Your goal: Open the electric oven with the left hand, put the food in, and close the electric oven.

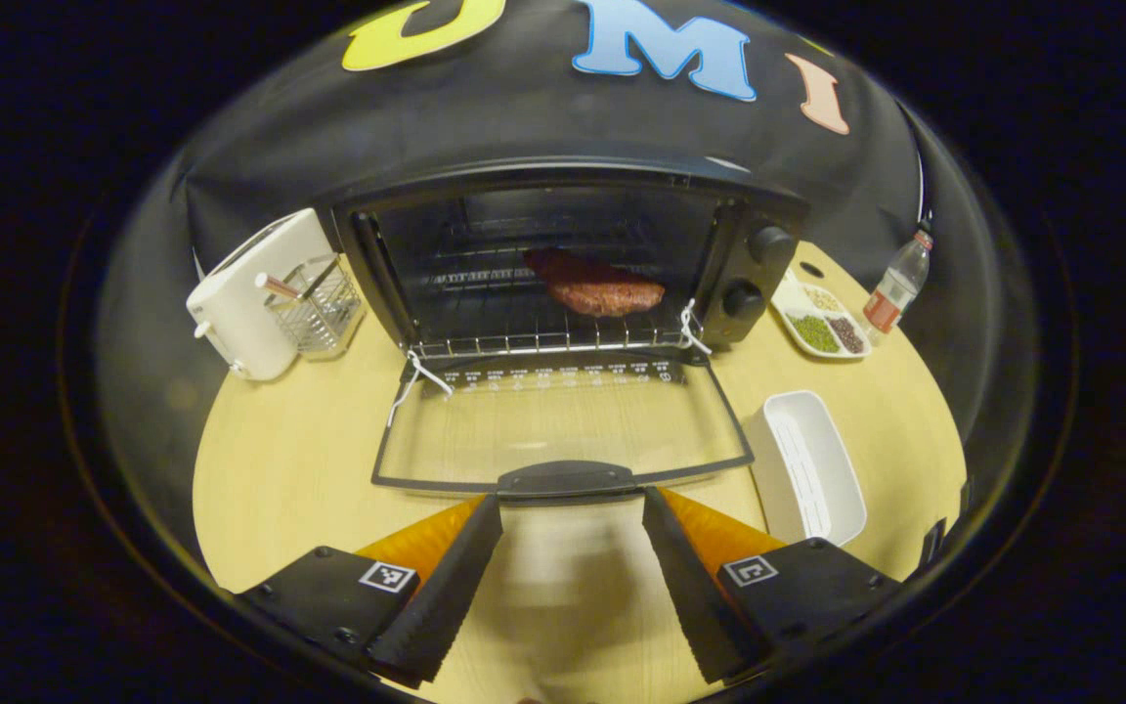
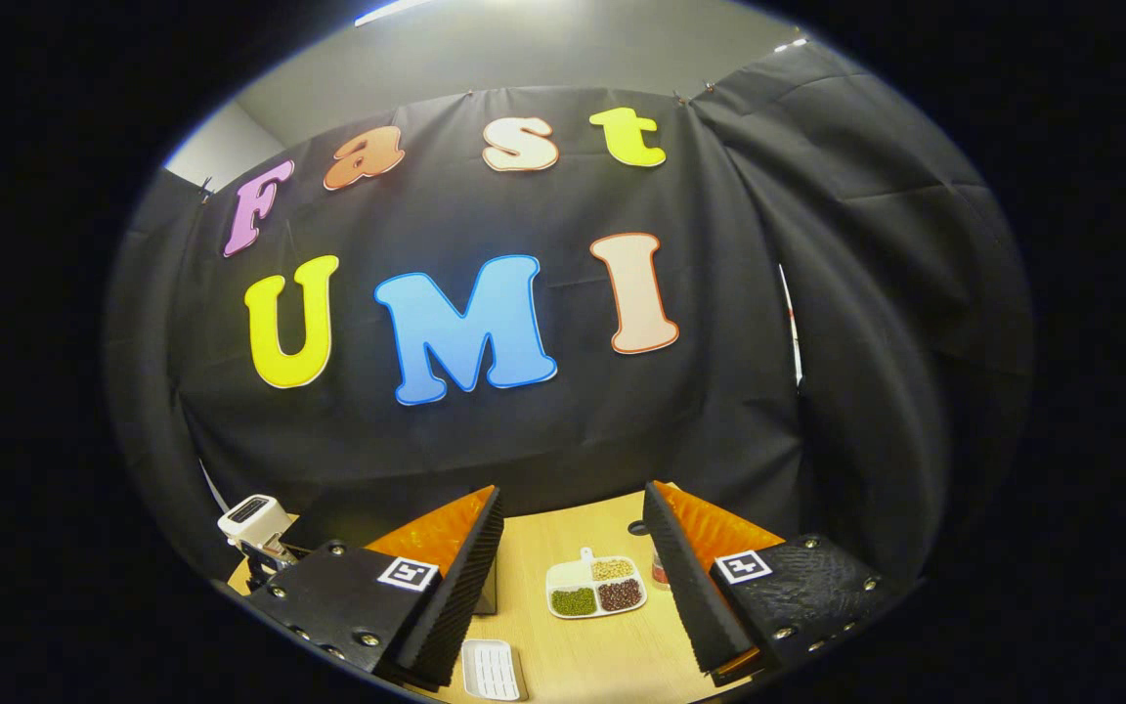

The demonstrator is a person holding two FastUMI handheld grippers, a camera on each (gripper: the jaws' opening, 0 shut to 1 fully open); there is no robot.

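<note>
The black electric oven [image 1: 749,259] stands at the back of the table with its glass door [image 1: 563,430] folded down flat. A reddish piece of meat [image 1: 594,286] lies on the wire rack [image 1: 543,342] inside. My left gripper [image 1: 571,504] is open, its fingertips just short of the door's black handle [image 1: 568,479], with nothing between them. In the right gripper view, my right gripper [image 2: 573,504] is open and held high, facing the booth wall, with the table far below it.
A white toaster [image 1: 250,293] and a wire basket [image 1: 319,308] sit left of the oven. A white tray [image 1: 810,464], a divided dish of beans [image 1: 820,323] [image 2: 594,589] and a bottle [image 1: 898,284] stand to its right. The white tray [image 2: 491,669] lies below the right gripper.
</note>
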